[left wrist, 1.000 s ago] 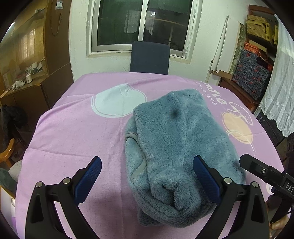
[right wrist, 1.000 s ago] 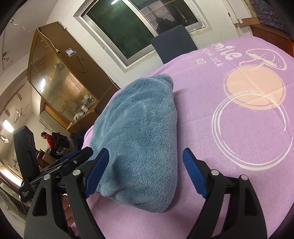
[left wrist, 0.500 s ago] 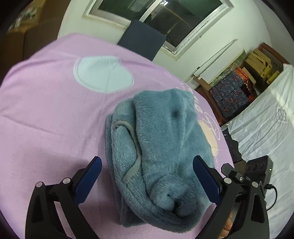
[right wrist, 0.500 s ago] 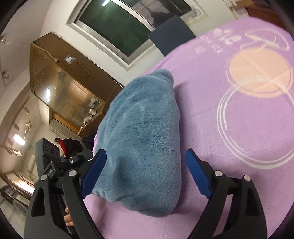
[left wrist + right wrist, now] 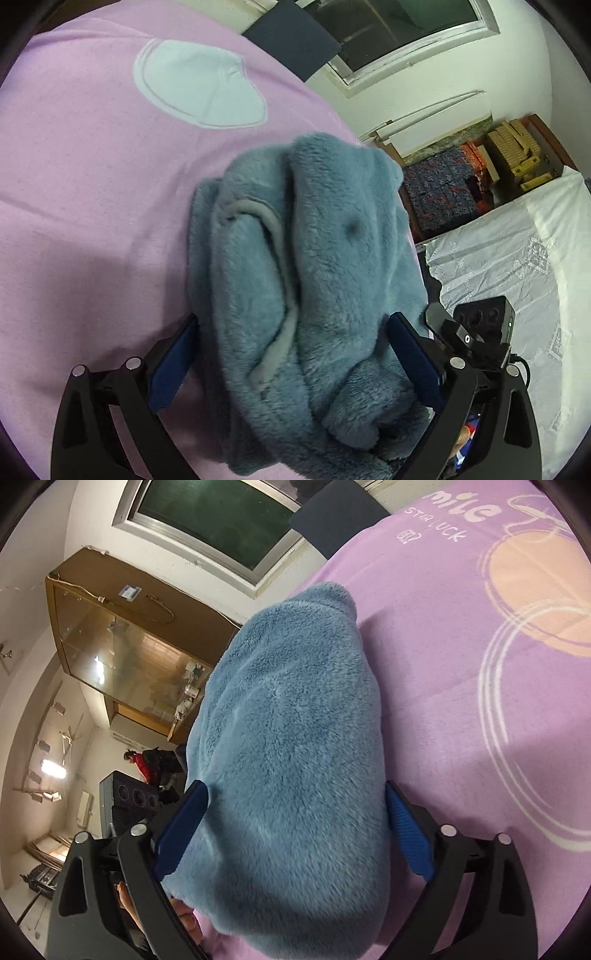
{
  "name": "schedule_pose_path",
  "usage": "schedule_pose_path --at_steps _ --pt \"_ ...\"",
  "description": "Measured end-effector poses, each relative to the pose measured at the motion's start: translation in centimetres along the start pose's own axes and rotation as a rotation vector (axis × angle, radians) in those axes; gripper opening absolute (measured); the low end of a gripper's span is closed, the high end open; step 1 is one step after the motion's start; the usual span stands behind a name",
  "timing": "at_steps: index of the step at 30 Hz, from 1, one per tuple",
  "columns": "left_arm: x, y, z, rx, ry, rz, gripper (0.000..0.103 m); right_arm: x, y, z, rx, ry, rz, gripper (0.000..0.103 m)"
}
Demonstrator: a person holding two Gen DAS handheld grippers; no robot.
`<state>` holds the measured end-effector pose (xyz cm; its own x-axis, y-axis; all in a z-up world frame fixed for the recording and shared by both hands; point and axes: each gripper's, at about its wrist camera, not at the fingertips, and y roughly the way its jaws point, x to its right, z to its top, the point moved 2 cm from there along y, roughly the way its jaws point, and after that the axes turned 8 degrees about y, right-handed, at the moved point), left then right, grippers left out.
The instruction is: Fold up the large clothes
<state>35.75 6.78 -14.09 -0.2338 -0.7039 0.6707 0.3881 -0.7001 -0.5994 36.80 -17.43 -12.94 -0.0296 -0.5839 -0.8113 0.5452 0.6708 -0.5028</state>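
Right gripper jaws opening, left gripper wide apart; both straddle the folded blue fleece garment on the pink tablecloth.

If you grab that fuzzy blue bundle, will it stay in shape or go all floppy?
Probably floppy: the fleece garment is soft, thick pile with loose folds, so it would likely sag and unfold. It looks bulky but probably light. The plush should grip the pads rather than slip.
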Motion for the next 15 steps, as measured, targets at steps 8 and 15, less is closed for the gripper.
schedule_pose_path --at_steps 8,15 --pt "0.3 0.5 0.1 0.025 0.016 0.003 0.095 -0.3 1.8 0.0 -0.008 -0.045 -0.045 0.093" --pt "2.0 1.1 0.0 0.037 0.049 0.001 0.071 -0.6 2.3 -0.5 -0.006 -0.071 -0.037 0.076"
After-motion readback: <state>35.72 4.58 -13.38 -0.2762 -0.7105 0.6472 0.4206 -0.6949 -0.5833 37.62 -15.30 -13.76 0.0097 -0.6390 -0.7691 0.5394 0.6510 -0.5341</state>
